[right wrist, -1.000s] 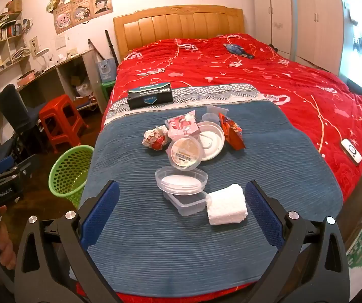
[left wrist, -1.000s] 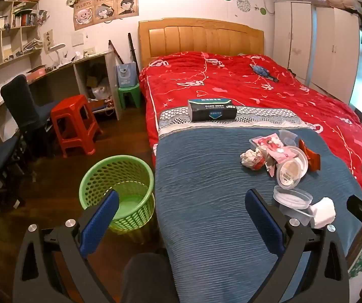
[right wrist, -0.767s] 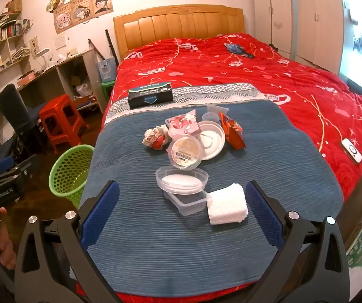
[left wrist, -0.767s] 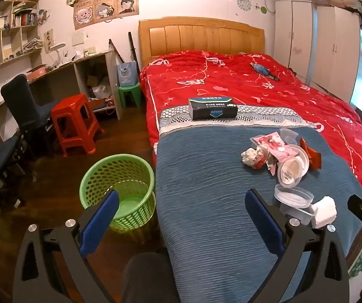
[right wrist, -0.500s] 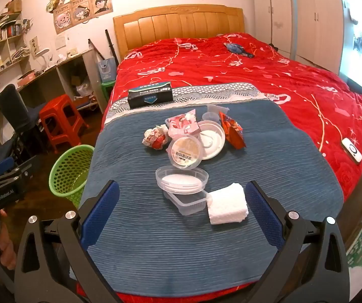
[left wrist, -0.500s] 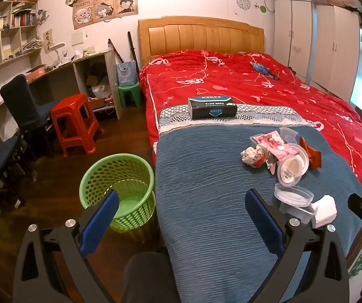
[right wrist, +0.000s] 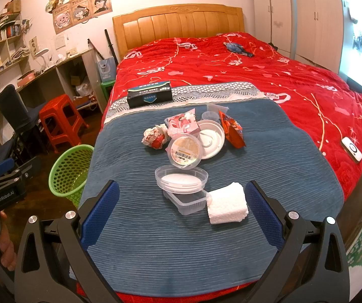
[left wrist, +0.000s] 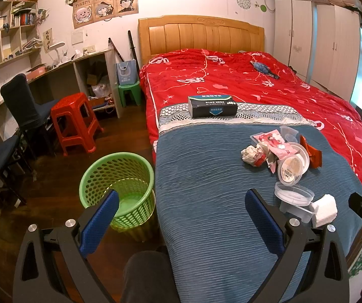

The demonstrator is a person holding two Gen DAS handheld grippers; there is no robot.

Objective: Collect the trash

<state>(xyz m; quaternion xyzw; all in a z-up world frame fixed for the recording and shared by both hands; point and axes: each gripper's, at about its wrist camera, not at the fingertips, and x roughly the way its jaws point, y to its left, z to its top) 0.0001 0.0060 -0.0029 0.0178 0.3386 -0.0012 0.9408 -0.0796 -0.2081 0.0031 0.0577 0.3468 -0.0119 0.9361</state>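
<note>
Nothing's really shifted lately: both grippers, left gripper (left wrist: 181, 223) and right gripper (right wrist: 182, 214), still spread wide and empty, crumpled white paper towel (right wrist: 227, 203) untouched, green perforated plastic basket (left wrist: 117, 189) waiting.

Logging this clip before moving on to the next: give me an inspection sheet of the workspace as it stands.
Surface: ribbed blue blanket over red bedspread.
Job's things: crumpled white-red wrapper, pink packet, round labelled lid, white round lid, orange-red snack packet, clear plastic containers, folded white towel; green mesh basket on the floor, looks empty.
Clutter: dark tissue box, white remote.
Grippers: left tool and right tool open, holding nothing.
Cables: nothing seen.
Surroundings: red plastic stool, dark chair.
</note>
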